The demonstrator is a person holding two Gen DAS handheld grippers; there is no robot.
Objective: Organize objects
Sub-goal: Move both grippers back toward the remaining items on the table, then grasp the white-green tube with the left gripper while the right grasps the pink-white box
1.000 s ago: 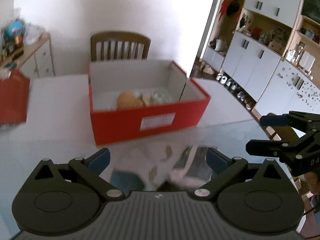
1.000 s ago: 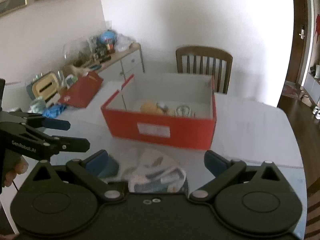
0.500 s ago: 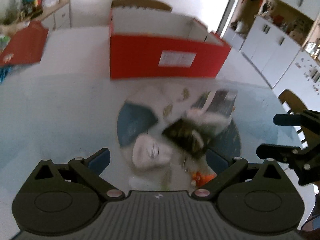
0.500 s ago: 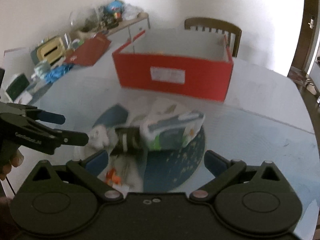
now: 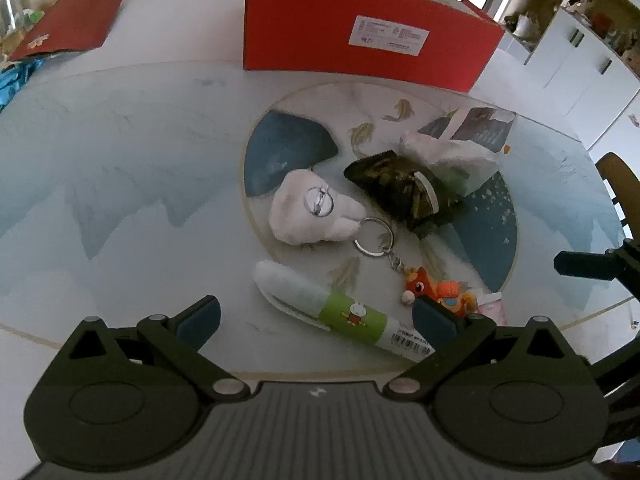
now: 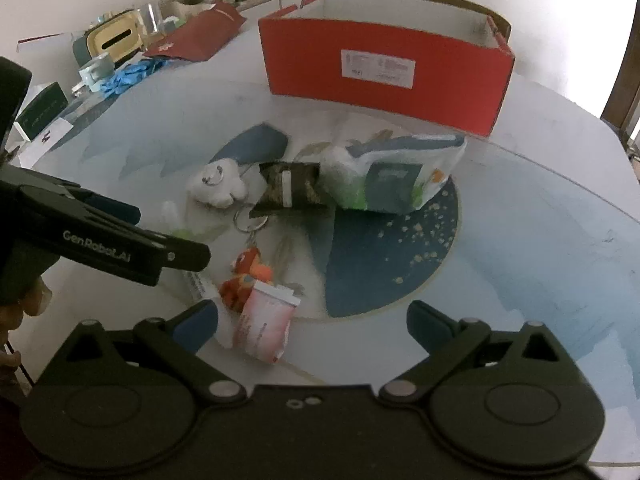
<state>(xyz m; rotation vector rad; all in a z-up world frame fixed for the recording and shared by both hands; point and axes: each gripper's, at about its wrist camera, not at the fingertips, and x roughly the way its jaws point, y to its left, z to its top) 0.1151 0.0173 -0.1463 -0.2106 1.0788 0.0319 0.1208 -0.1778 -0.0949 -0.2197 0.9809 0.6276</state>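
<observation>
A red open box [image 5: 368, 32] [image 6: 384, 60] stands at the far side of the glass table. In front of it lie a white plush [image 5: 312, 216] [image 6: 218, 184], a dark camouflage pouch [image 5: 404, 192] [image 6: 292, 190], a tissue pack [image 5: 460, 148] [image 6: 396, 178], an orange keychain toy [image 5: 436, 290] [image 6: 248, 272], a green-and-white tube [image 5: 340, 312] and a pink packet [image 6: 266, 326]. My left gripper [image 5: 316, 316] hangs open just above the tube. My right gripper [image 6: 312, 320] is open over the pink packet, holding nothing.
A red lid [image 5: 68, 20] [image 6: 196, 32] lies at the far left beside blue gloves [image 6: 128, 74] and clutter on a sideboard. White cabinets [image 5: 580, 48] stand to the right. A chair back [image 5: 616, 184] shows at the table's right edge.
Both grippers have tilted down and come closer to the table. The box has slid to the top of both views, and the loose objects now fill the middle.
</observation>
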